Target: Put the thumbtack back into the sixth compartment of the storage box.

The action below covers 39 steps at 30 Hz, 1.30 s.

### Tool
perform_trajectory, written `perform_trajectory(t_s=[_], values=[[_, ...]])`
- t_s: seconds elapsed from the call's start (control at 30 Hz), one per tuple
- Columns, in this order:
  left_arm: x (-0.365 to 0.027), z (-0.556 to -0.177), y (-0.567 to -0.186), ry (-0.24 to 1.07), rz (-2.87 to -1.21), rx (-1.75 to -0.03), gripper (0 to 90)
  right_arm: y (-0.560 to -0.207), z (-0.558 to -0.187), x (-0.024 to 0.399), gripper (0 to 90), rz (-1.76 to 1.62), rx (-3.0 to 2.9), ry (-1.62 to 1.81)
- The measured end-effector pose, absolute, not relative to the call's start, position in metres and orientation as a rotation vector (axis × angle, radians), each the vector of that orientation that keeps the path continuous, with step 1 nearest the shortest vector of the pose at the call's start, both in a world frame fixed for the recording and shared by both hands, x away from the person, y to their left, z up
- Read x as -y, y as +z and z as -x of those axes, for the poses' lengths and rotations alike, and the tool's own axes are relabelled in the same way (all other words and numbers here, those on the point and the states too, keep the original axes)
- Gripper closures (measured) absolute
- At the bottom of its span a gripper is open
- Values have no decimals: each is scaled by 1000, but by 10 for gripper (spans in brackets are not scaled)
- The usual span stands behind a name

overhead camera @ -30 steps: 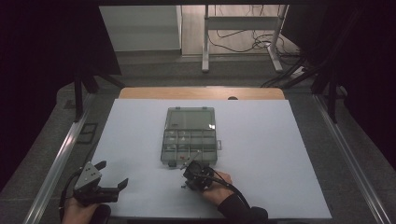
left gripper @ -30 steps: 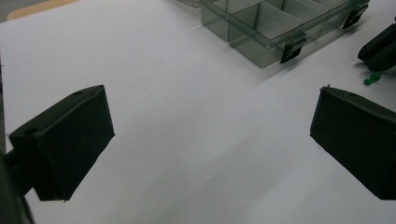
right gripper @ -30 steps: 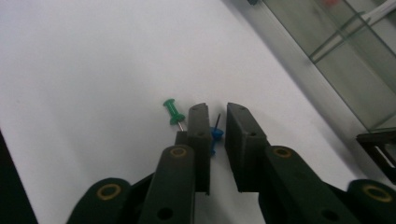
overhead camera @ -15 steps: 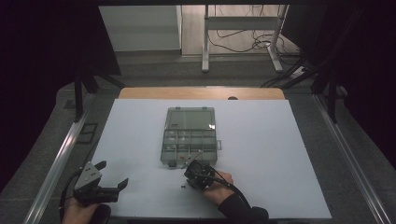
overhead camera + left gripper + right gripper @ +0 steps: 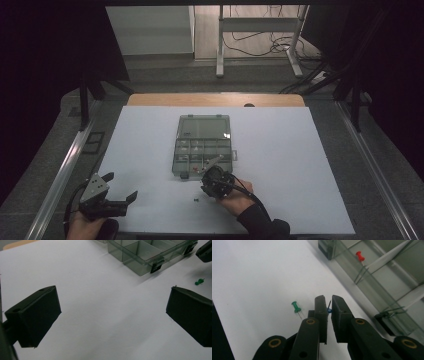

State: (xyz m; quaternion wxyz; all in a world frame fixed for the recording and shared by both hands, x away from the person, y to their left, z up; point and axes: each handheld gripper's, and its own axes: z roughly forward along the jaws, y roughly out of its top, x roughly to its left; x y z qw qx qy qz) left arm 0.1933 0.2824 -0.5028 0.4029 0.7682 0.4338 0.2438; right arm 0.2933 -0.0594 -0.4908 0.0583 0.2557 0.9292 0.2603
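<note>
Task in hand: I am sorting small plastic push pins off the white worktop (image 5: 300,165) into the clear plastic compartment box (image 5: 202,150) that lies open in the middle of it.

What has changed: over the last second my right gripper (image 5: 327,305) has drawn back a little from the near edge of the box toward my side of the worktop; in the high view it (image 5: 216,181) now sits just clear of the box front.

Right jaws: closed on a small blue push pin (image 5: 328,310); its steel tip pokes up out of the narrow slit between the two black jaws, the blue head half hidden between them.

Left gripper (image 5: 112,312): jaws wide apart with nothing between them, parked at the near left corner of the worktop (image 5: 107,200), well apart from the box.

Loose pin: a green push pin (image 5: 296,307) lies on its side just beside my right jaws; it appears in the left gripper view (image 5: 199,282) too.

Already sorted: a red push pin (image 5: 360,256) rests inside a front compartment of the box.

Meaning: I judge the blue pin picked and ready to carry over the box wall; the green one is left to fetch after.

Risk: the grip is on a tiny head, so the pin could twist or slip.
</note>
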Motion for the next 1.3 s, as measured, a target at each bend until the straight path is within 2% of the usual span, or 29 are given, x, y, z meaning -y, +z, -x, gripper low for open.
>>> perform_trajectory(t_s=[1.3], values=[[-282, -194, -503, 614, -1940, -1098, 0, -460, -340, 49, 826, -828, -2734, 951]])
